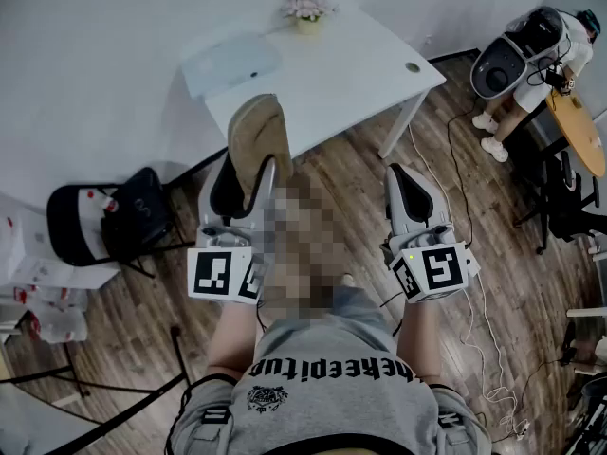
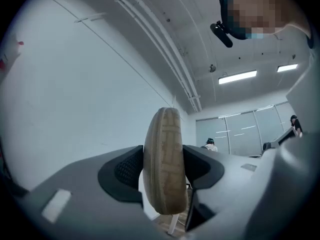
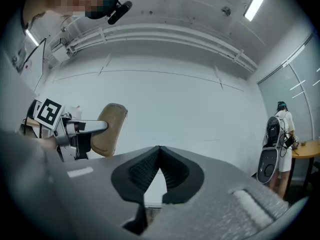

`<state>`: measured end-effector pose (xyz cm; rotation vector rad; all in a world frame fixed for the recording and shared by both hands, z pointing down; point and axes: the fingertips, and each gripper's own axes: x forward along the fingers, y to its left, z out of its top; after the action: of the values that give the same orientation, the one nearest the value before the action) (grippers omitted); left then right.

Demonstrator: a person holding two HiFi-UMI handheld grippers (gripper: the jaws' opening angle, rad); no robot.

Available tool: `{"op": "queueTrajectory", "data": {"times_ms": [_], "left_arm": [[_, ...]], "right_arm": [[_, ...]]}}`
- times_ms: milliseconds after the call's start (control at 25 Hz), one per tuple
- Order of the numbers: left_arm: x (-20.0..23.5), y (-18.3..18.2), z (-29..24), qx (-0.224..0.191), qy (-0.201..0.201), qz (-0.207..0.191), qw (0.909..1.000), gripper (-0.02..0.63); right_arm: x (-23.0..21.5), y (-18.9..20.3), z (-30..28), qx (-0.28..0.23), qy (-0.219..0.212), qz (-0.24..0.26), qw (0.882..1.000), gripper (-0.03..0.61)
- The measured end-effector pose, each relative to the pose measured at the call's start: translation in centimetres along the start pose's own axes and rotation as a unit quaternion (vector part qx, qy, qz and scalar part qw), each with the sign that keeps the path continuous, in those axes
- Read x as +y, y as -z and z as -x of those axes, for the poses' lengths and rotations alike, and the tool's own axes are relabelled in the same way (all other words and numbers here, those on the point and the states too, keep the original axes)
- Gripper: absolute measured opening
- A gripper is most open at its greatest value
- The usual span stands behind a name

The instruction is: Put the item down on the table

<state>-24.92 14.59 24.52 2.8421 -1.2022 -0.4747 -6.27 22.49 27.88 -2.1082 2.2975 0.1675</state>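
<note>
A tan slipper [image 1: 258, 145] stands on edge between the jaws of my left gripper [image 1: 245, 173], toe pointing toward the white table [image 1: 360, 74]. In the left gripper view its ribbed sole [image 2: 165, 164] fills the gap and both black pads [image 2: 127, 169] press on it. The slipper hangs in the air in front of the table's near edge. My right gripper [image 1: 410, 183] is held level beside it over the wooden floor; its tips [image 3: 159, 151] meet with nothing between them. From the right gripper view the slipper [image 3: 111, 129] shows at the left.
On the table lie a pale blue pad [image 1: 232, 63] and a small flower pot [image 1: 306, 12] at the far edge. A black chair [image 1: 114, 221] stands at the left. A person [image 1: 531, 55] stands with a machine by a round wooden table [image 1: 579, 131] at the right. Cables run across the floor.
</note>
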Motion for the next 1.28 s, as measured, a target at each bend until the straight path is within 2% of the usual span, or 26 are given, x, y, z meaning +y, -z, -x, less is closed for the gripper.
{"op": "queueTrajectory", "data": {"times_ms": [520, 720, 1280], "left_arm": [[-2.0, 1.3, -2.5, 0.002, -0.007, -0.003, 1.0, 0.245], [-2.6, 2.1, -4.0, 0.0, -0.013, -0.002, 0.9999, 0.245], [-6.6, 4.1, -9.1, -0.009, -0.043, -0.006, 0.999, 0.245]], "right_arm": [[-3.1, 0.5, -1.1, 0.001, -0.016, -0.003, 1.0, 0.002], [-4.6, 0.9, -2.1, -0.002, -0.034, -0.005, 0.999, 0.002], [-11.7, 1.6, -3.5, -0.001, -0.066, -0.018, 0.998, 0.002]]}}
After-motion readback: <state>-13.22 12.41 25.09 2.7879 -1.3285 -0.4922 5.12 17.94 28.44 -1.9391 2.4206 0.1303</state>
